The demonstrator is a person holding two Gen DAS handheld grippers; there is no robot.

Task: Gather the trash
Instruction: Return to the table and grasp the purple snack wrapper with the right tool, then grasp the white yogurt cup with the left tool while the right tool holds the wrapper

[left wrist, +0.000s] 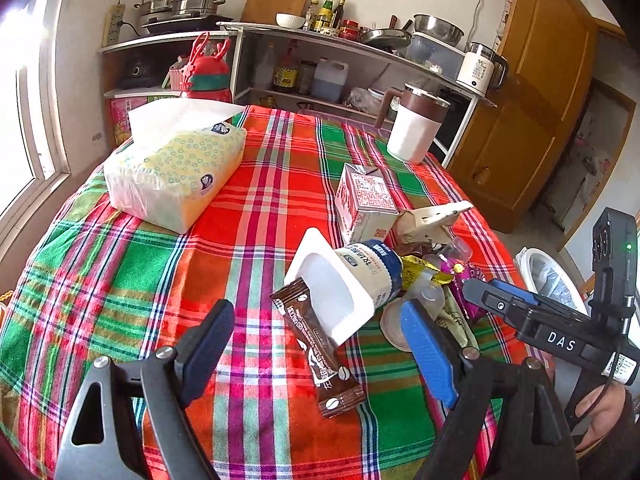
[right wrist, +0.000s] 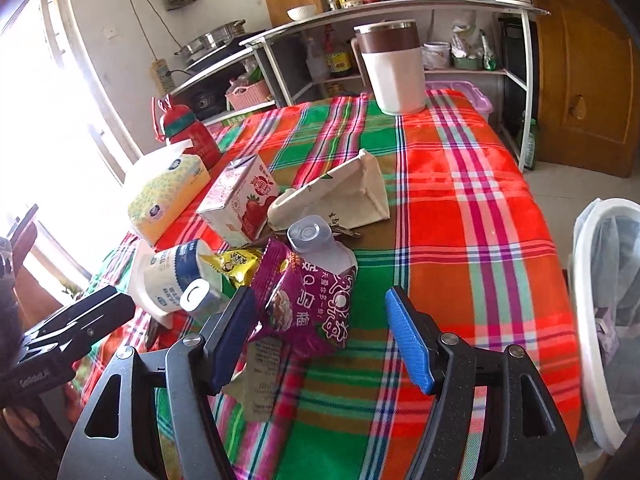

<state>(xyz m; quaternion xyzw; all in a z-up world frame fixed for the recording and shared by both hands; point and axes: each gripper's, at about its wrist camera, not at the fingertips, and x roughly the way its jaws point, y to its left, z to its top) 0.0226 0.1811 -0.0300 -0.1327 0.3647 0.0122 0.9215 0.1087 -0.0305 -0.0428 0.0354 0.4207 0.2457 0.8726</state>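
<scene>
A heap of trash lies on the plaid tablecloth (left wrist: pixel 260 200). My left gripper (left wrist: pixel 318 344) is open just above the cloth, with a brown coffee sachet (left wrist: pixel 320 356) and the rim of a tipped white yogurt cup (left wrist: pixel 344 292) between its fingers, neither pad pressing. My right gripper (right wrist: pixel 320 340) is open around a purple snack bag (right wrist: pixel 308 300); its blue right pad (right wrist: pixel 408 340) stands clear of the bag. A yellow wrapper (right wrist: pixel 238 264), a small clear bottle (right wrist: pixel 308 236), a strawberry milk carton (right wrist: pixel 240 204) and a cream paper bag (right wrist: pixel 340 196) lie close behind.
A tissue pack (left wrist: pixel 176 172) sits at the left, a white mug with a brown lid (right wrist: pixel 392 72) at the far edge, a red bottle (right wrist: pixel 188 132) beyond the tissues. A lined white bin (right wrist: pixel 600 280) stands off the table's right side. Kitchen shelves (left wrist: pixel 320 44) fill the back.
</scene>
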